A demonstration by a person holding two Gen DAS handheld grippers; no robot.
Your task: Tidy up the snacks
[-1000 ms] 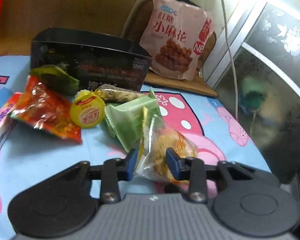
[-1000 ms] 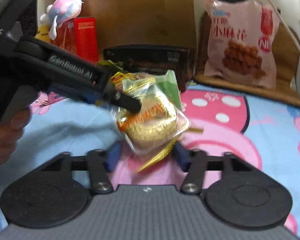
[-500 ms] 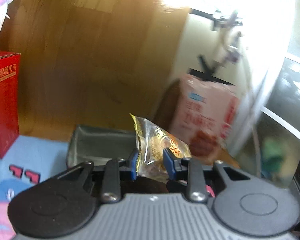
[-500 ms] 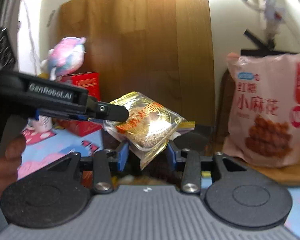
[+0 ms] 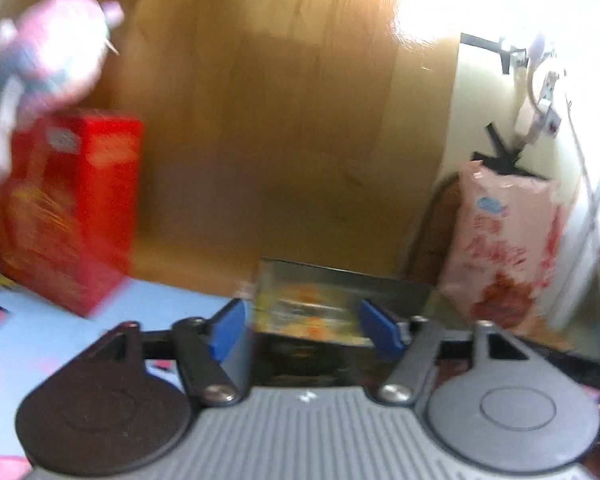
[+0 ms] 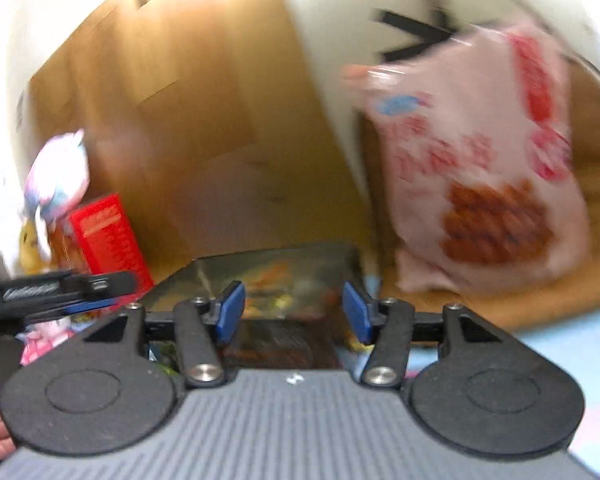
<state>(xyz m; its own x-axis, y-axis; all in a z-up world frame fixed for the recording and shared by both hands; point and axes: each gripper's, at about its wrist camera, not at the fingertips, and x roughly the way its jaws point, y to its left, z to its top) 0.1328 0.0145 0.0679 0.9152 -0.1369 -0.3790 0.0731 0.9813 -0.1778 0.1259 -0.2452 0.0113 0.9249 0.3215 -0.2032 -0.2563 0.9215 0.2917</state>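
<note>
Both views are motion-blurred. My left gripper (image 5: 306, 320) is open, its blue pads wide apart just above the black box (image 5: 340, 284). A blurred clear snack packet with yellow-orange contents (image 5: 304, 308) lies in the box between the pads, not held. My right gripper (image 6: 292, 310) is also open and empty, close over the same black box (image 6: 276, 272), where the packet's orange blur (image 6: 272, 276) shows inside. The left gripper's finger (image 6: 100, 284) shows at the left of the right wrist view.
A red carton (image 5: 68, 208) with a plush toy (image 5: 48, 56) on top stands at the left. A large pink snack bag (image 6: 472, 168) leans against the wall at the right on a wooden board (image 6: 500, 300). A wooden panel (image 5: 280, 120) rises behind the box.
The left gripper has opened and let go of the snack packet, which has dropped into the black box. The right gripper has opened wider, and both have moved toward the box.
</note>
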